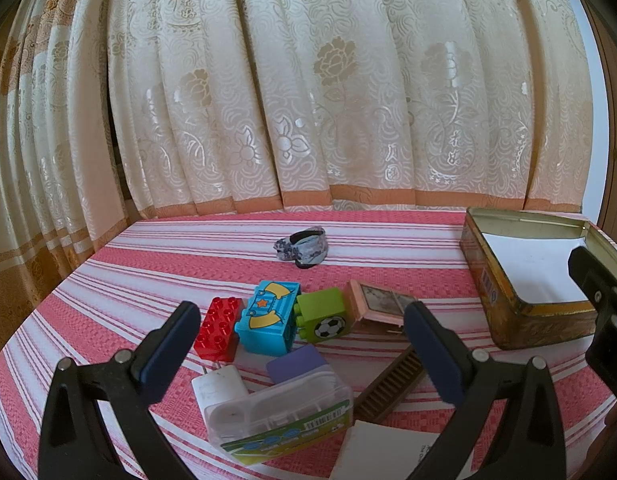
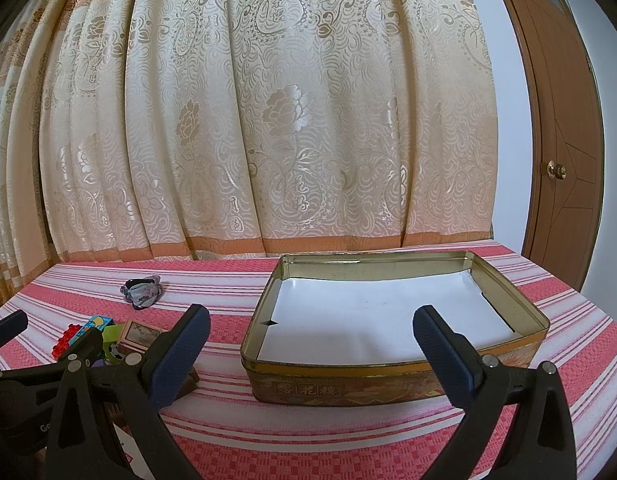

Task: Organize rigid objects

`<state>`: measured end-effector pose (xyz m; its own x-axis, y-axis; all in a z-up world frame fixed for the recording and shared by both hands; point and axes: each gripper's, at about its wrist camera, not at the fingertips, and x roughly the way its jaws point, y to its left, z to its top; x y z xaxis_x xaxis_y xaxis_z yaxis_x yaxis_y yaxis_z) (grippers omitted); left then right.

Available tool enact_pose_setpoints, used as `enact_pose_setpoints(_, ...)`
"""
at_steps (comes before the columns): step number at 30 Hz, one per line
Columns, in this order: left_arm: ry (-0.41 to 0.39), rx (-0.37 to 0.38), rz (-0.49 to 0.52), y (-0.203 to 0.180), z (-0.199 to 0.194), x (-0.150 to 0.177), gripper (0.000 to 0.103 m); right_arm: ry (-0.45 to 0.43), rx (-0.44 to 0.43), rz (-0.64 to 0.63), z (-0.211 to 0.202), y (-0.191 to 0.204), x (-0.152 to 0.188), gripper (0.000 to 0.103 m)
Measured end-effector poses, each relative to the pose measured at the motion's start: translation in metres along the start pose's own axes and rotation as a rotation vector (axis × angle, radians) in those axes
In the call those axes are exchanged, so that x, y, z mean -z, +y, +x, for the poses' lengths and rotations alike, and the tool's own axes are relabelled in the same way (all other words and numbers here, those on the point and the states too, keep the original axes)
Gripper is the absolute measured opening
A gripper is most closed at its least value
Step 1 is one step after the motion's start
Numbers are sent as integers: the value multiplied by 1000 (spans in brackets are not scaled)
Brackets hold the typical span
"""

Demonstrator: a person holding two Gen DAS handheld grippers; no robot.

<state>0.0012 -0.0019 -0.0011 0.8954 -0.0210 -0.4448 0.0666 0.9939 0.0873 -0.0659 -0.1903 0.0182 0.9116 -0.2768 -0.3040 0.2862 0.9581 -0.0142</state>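
Observation:
A cluster of small objects lies on the striped cloth in the left wrist view: a red brick, a blue printed brick, a green football brick, a pink framed block, a purple block, a white charger, a clear plastic case and a brown comb. My left gripper hangs open above them, holding nothing. An open gold tin lined with white paper sits to the right. My right gripper stands open in front of the tin, empty.
A patterned hair tie lies farther back on the table. A white paper sits at the near edge. A cream curtain hangs behind the table. A wooden door stands at the right.

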Motion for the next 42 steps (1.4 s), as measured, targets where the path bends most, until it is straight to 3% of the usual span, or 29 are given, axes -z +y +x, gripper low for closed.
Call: enact_pose_setpoints(42,3,3,-3,-1,0,0,103,10,-26,-4,1,6,5,102)
